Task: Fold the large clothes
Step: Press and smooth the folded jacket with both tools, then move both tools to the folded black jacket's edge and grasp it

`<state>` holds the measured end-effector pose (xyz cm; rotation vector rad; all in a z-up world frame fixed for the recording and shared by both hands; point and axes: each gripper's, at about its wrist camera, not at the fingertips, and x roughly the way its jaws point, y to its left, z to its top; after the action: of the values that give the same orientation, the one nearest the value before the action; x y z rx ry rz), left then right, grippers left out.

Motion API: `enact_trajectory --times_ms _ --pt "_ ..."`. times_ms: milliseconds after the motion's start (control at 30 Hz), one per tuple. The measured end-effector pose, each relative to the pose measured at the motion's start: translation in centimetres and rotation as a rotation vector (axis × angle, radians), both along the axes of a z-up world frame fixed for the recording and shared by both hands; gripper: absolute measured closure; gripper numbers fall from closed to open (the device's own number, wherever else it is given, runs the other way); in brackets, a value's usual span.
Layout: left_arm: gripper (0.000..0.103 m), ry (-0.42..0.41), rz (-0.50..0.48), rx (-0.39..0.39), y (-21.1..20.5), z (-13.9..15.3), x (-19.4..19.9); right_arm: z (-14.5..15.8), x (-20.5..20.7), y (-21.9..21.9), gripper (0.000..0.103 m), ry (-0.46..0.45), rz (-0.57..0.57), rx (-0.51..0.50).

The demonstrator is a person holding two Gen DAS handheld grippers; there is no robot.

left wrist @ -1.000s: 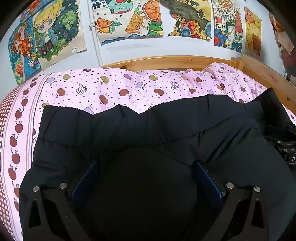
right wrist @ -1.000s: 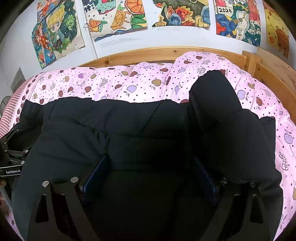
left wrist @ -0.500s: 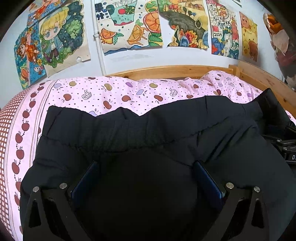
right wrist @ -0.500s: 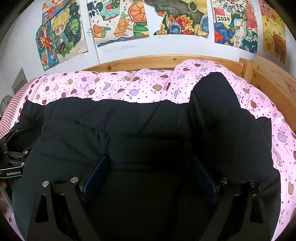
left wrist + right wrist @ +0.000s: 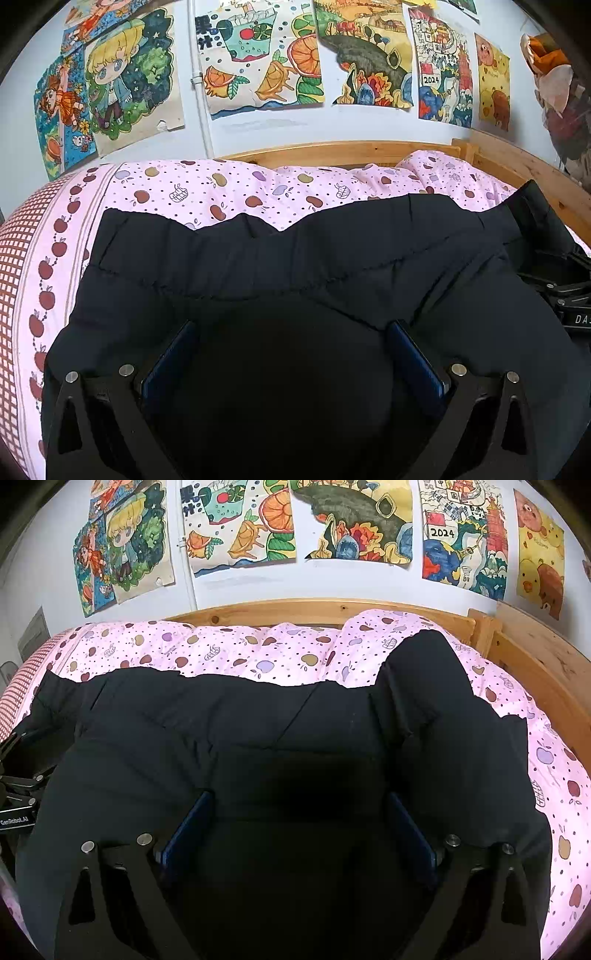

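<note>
A: Where, the black padded jacket (image 5: 332,258)?

B: Spread across the pink apple-print quilt (image 5: 229,192), directly beneath and ahead of both grippers. Long axis running side to side, crosswise to the fingers. One sleeve (image 5: 424,672) sticking out ahead and to the right of the right gripper (image 5: 299,834).

A: Nearer to which?

B: Equally near, by the look of it. Left gripper (image 5: 291,354) over the left half, right over the right half.

A: Holding anything?

B: Blue pads set wide apart on both, dark cloth bulging up between them. Pinched or merely resting on it: cannot tell.

A: Counts?

B: One jacket, one quilt, two grippers, one wooden bed frame (image 5: 332,609). At least five drawings (image 5: 240,524) on the wall beyond.
</note>
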<state>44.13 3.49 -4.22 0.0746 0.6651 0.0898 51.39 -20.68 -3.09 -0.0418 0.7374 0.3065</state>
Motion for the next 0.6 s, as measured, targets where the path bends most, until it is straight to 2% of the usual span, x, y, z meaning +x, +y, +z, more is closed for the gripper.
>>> enact_trajectory --times_ms 133,233,433,600 --pt "0.000 0.000 0.018 0.021 -0.2 0.5 -0.6 0.2 -0.3 -0.1 0.010 -0.009 -0.014 -0.022" --pt "0.000 0.000 0.036 0.026 -0.1 1.0 -1.1 0.7 -1.0 0.2 0.008 -0.035 -0.054 -0.080" --pt "0.000 -0.011 0.065 -0.033 1.3 1.9 -2.6 2.0 -3.0 0.6 0.007 -0.097 -0.129 -0.185" --pt "0.000 -0.039 0.095 -0.028 2.6 2.7 -4.0 3.3 -4.5 0.7 0.007 -0.164 -0.160 -0.246"
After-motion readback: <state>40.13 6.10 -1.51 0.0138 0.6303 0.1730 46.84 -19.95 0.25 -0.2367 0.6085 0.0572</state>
